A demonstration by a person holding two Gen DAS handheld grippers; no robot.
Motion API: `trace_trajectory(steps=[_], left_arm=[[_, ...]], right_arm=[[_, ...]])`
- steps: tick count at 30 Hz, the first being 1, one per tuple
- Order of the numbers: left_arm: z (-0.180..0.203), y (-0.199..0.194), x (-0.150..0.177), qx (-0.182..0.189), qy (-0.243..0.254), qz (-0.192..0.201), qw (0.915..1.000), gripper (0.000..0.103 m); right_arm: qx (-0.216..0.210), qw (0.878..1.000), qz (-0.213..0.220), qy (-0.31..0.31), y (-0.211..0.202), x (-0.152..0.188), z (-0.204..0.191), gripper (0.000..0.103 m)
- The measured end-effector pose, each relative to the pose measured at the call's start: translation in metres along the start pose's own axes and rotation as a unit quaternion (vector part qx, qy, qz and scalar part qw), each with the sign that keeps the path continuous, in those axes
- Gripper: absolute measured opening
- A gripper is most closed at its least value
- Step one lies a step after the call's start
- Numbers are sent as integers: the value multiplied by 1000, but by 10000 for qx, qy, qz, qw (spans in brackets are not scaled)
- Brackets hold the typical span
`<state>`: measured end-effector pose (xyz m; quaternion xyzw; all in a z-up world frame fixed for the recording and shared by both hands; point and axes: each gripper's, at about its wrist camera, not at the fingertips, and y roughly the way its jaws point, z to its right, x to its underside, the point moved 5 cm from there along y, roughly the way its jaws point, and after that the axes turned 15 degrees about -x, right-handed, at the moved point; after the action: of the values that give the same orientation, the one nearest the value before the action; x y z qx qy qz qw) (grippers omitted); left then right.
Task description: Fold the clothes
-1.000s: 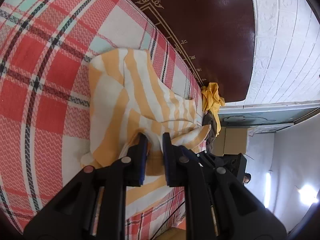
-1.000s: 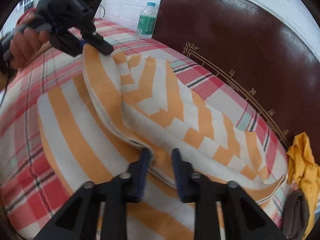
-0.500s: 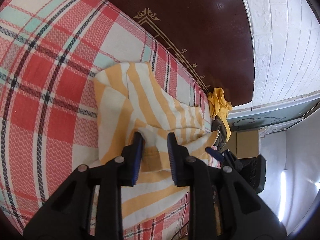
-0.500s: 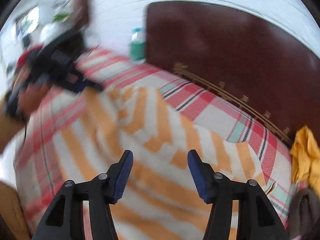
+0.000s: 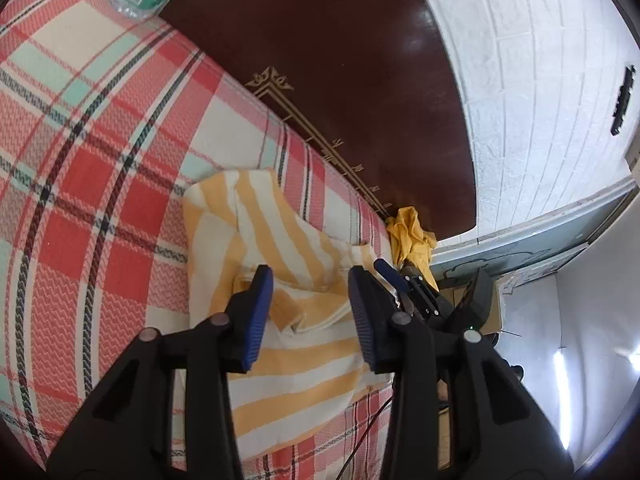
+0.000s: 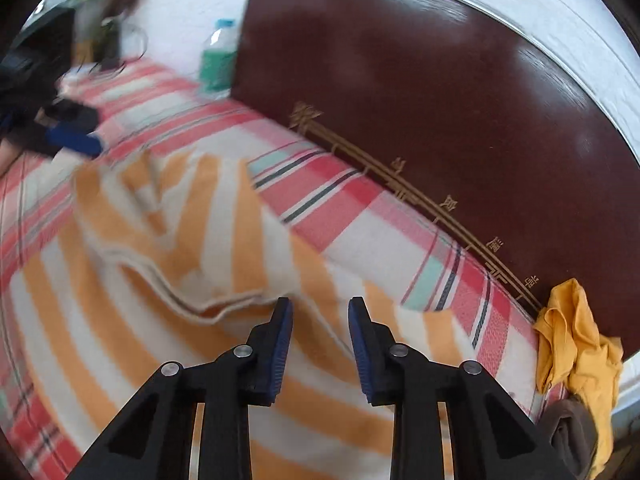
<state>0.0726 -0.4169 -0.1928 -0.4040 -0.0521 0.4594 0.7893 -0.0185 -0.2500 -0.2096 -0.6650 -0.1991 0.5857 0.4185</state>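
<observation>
An orange-and-white striped garment (image 5: 280, 264) lies partly folded on the red plaid bed (image 5: 88, 184). In the right wrist view the garment (image 6: 180, 240) spreads across the bed (image 6: 360, 224), a folded flap on top. My left gripper (image 5: 310, 280) is open and empty, held above the garment's folded edge. My right gripper (image 6: 320, 308) is open and empty, just above the cloth near its flap edge. The right gripper's blue pads (image 5: 390, 274) show at the garment's far side in the left wrist view. The left gripper (image 6: 72, 140) appears blurred at the left in the right wrist view.
A dark brown headboard (image 5: 340, 60) runs along the bed's far edge. A yellow garment (image 6: 572, 340) and a dark one (image 6: 576, 432) lie bunched at the bed corner. A green-labelled water bottle (image 6: 218, 60) stands by the headboard's end. White brick wall (image 5: 540, 80) behind.
Both grippers let go of the striped garment and opened. The left drew back and up from the folded edge. The right lifted away, swinging toward the headboard side.
</observation>
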Motion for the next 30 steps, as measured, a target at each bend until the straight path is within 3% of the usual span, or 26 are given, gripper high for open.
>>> trace_trajectory(steps=[3, 7, 10, 15, 19, 21, 25, 28, 30], left_arm=[[15, -8, 12, 108, 443, 165, 9988, 43], [40, 7, 35, -296, 1453, 23, 9890, 43], [53, 34, 43, -769, 1927, -154, 9781, 43], [33, 76, 30, -1621, 1727, -358, 9709, 42], [14, 71, 22, -1506, 1182, -311, 9810, 41], [16, 54, 22, -1744, 1227, 25, 9770, 41], [40, 20, 36, -1659, 1697, 548, 9699, 42], [58, 21, 55, -1697, 2241, 579, 9579, 49], [57, 37, 61, -1805, 2286, 363, 9560, 54]], right_arm=[[6, 9981, 328, 523, -14, 0, 20, 39], [-418, 9962, 402, 646, -36, 24, 21, 40], [-587, 9966, 134, 570, -33, 43, 20, 40], [-411, 9880, -181, 1480, -9, 73, 60, 40], [-405, 9764, 65, 2119, -18, 85, 81, 40], [-284, 9736, 158, 2260, -34, 89, 83, 40], [-736, 9643, 614, 2471, -75, 110, 80, 43], [-920, 9655, 470, 2389, -80, 132, 66, 43], [-1021, 9670, 323, 2310, -80, 147, 55, 43]])
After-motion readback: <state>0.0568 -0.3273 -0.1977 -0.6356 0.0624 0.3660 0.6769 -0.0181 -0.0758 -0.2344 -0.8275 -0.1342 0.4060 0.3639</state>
